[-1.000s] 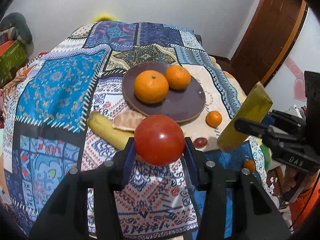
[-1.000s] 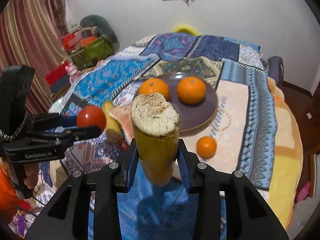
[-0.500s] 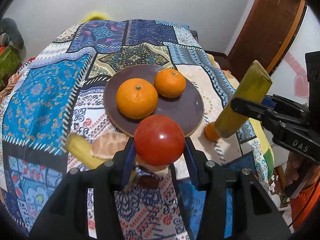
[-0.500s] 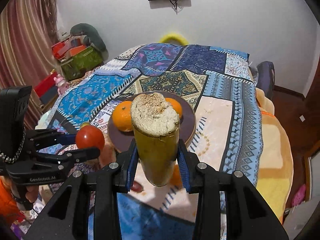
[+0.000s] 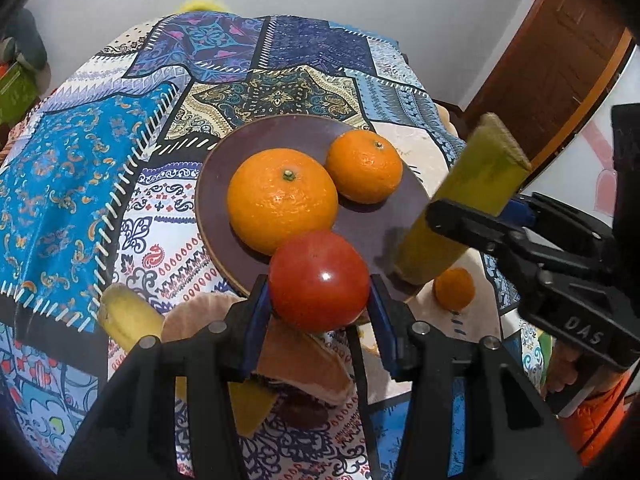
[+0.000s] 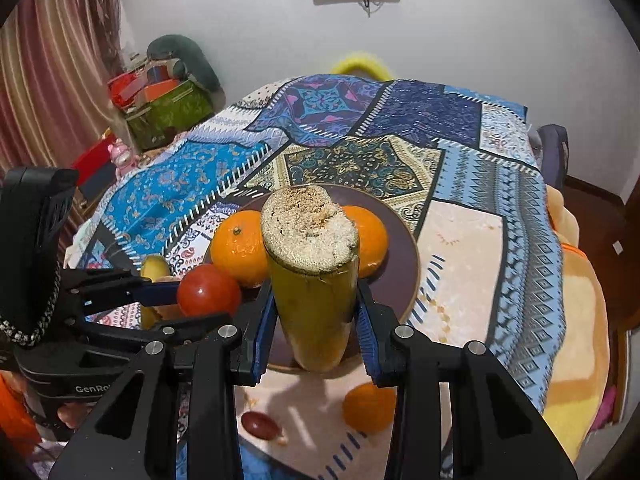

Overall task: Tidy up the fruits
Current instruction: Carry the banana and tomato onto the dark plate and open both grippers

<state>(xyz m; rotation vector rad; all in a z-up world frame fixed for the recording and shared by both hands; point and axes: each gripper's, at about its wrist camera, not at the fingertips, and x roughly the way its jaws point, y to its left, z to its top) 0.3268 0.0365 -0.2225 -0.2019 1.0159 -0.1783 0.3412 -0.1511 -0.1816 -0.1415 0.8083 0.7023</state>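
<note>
My left gripper (image 5: 318, 312) is shut on a red tomato (image 5: 319, 280), held over the near rim of a dark purple plate (image 5: 216, 184). The plate carries a large orange (image 5: 282, 206) and a smaller orange (image 5: 364, 166). My right gripper (image 6: 314, 320) is shut on a yellow-green sugarcane stalk piece (image 6: 314, 280), held upright over the plate's near right edge (image 6: 404, 276). It shows in the left wrist view (image 5: 456, 200) too. The tomato shows in the right wrist view (image 6: 208, 290), left of the stalk.
On the patterned cloth lie a small tangerine (image 5: 454, 290), a banana (image 5: 128, 316), a peeled orange segment (image 5: 304, 364) and a dark red date-like fruit (image 6: 260, 426). The cloth falls away at the right edge (image 6: 576, 320). Boxes (image 6: 168, 108) stand at the far left.
Both grippers have moved forward toward the plate with their loads. The plate and oranges now look closer, and the stalk now stands over the plate's edge.
</note>
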